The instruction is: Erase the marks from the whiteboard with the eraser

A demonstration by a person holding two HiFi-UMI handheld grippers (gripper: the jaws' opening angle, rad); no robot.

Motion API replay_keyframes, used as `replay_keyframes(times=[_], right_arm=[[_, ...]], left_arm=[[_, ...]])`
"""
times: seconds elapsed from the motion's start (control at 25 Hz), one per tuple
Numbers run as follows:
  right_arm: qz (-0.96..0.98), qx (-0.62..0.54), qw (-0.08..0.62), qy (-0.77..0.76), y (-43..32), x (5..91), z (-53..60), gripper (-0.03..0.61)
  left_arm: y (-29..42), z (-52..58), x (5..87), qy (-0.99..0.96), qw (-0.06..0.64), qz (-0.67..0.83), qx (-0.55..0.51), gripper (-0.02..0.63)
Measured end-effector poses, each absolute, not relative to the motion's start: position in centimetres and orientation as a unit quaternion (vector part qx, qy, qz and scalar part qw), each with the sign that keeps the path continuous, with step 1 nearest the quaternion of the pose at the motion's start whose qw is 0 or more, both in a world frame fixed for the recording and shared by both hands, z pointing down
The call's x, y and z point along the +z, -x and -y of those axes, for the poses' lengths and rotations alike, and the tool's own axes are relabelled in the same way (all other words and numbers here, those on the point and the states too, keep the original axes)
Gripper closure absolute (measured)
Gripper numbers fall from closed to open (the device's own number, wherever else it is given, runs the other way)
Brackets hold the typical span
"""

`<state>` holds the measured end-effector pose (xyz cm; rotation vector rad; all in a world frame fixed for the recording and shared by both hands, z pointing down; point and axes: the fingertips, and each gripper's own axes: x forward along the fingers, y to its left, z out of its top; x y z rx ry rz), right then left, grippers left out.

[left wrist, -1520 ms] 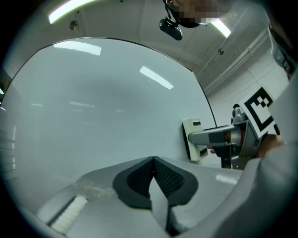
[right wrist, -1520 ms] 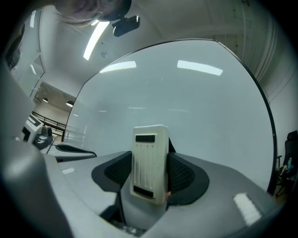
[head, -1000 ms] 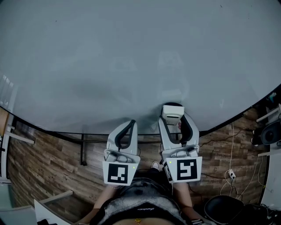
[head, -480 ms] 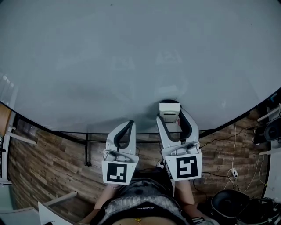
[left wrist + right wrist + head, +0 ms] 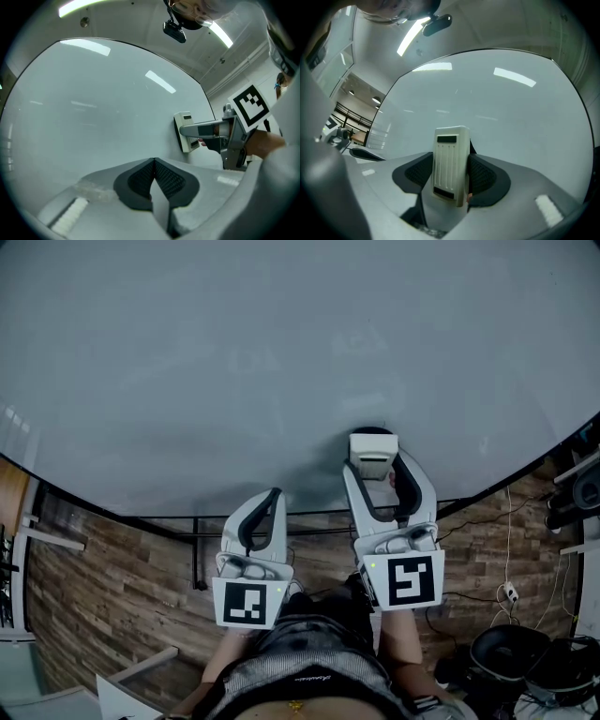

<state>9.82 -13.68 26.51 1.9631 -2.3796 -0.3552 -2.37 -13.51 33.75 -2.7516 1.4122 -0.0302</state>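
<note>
The eraser (image 5: 373, 456), a pale ribbed block, stands upright between the jaws of my right gripper (image 5: 374, 471), which are clamped on its two sides. Seen from the left gripper view, its face appears flat against the whiteboard (image 5: 281, 352).

The eraser sits low on the board, just ahead of the dark bottom frame (image 5: 141, 524). That edge curves past directly behind the right gripper's tips. Ahead of both grippers, and out to either side, the board runs wide and open.

My left gripper (image 5: 273, 495) is drawn back beside the right one. Its jaws are pressed together on nothing, and its tip lies at the frame line, short of the board. Both grippers point forward, roughly parallel, with their marker cubes (image 5: 247, 604) nearest me.

Faint pale shapes on the board ahead of the grippers are too weak for me to tell marks from reflections. The hands are hidden behind the cubes. The board's top and side edges are cut off in the head view. Wood-plank floor (image 5: 112, 596) lies beneath, with cables (image 5: 506, 589) to the right of the right gripper.
</note>
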Motion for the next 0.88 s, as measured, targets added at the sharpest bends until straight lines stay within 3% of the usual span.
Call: replay_keyframes(times=[0.32,0.56,0.88], right_arm=[[0.773,-0.097,0.004,-0.627,-10.6,28.4,14.4,0.333],[0.795,-0.062,0.035,-0.602,-7.4,32.6,13.4,0.333],[0.823,-0.066,0.047,-0.562,-8.4,32.7,12.2,0.333]], left_arm=[[3.3,14.3,34.8,0.88,0.014,-0.475,-0.011,0.609],[4.8,13.7,33.8,0.87,0.027,-0.493,0.006,0.609],[-0.4,12.4,32.8,0.869,0.027,-0.494,-0.001,0.609]])
